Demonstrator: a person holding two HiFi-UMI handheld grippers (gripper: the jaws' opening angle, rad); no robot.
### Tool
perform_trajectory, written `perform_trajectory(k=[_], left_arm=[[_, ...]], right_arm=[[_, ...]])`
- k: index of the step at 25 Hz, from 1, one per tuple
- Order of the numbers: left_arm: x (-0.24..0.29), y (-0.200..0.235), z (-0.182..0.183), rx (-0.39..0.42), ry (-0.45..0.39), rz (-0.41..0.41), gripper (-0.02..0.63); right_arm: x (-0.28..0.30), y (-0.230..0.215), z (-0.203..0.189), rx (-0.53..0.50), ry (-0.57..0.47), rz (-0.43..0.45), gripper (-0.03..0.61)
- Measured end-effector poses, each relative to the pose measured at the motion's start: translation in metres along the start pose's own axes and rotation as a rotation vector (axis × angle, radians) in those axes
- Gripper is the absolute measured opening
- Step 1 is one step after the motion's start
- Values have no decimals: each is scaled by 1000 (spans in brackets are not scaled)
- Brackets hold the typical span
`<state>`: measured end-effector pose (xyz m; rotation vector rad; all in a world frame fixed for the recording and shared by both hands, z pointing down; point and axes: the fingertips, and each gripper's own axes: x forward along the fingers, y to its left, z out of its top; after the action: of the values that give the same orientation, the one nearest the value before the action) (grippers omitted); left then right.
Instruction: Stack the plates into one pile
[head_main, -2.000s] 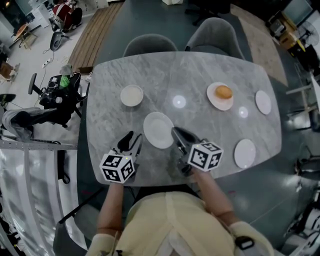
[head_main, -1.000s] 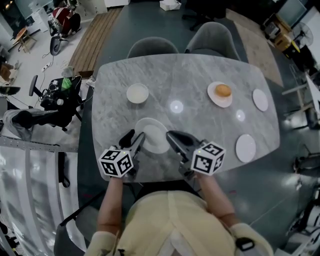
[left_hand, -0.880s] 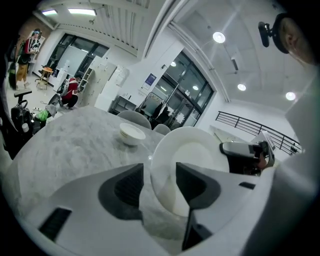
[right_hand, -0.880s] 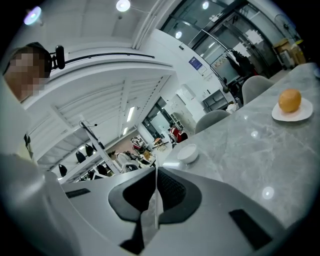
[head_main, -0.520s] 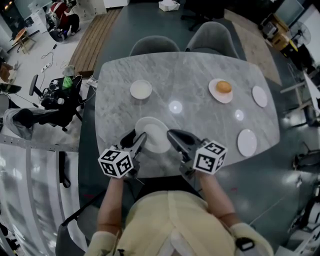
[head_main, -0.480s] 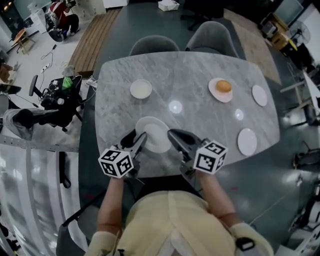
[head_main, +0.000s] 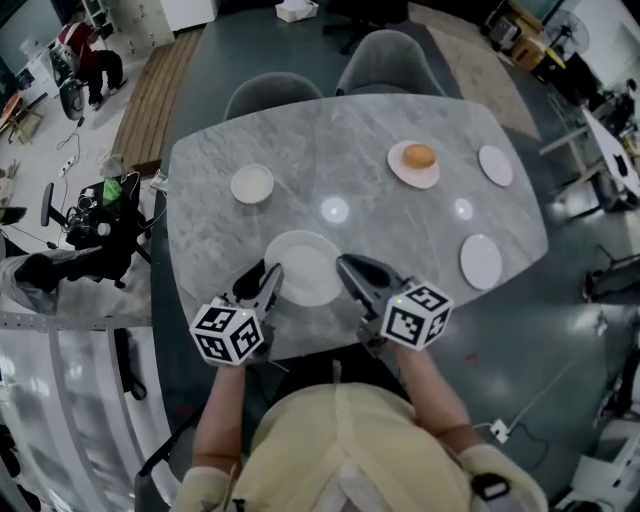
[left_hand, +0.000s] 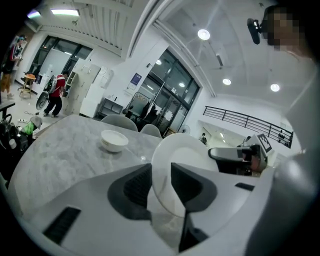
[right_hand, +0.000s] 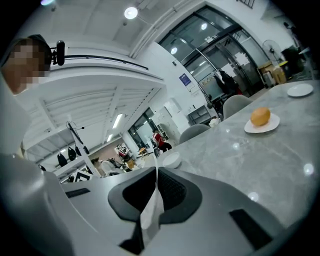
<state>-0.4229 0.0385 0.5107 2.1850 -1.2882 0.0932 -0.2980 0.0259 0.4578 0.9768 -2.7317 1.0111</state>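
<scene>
The large plate (head_main: 305, 267) lies on the bench (head_main: 380, 230) near its front edge. The right claw (head_main: 350, 268) is clamped on its right rim, while the left claw (head_main: 262, 280) is closing around its left rim and does not seem to be pinching yet. Let the left side seat fully before lifting. Then raise both sides together so the plate stays level. The smaller plates (head_main: 481, 261) lie well to the right of the large plate, so it probably suits the bottom of the pile.
</scene>
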Motion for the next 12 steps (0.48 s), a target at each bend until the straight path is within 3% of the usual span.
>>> perform_trajectory(k=[12], left_arm=[[78,-78,0,93,96,-69,118]], right_arm=[[-74,-86,21,79,-97,-113,14]])
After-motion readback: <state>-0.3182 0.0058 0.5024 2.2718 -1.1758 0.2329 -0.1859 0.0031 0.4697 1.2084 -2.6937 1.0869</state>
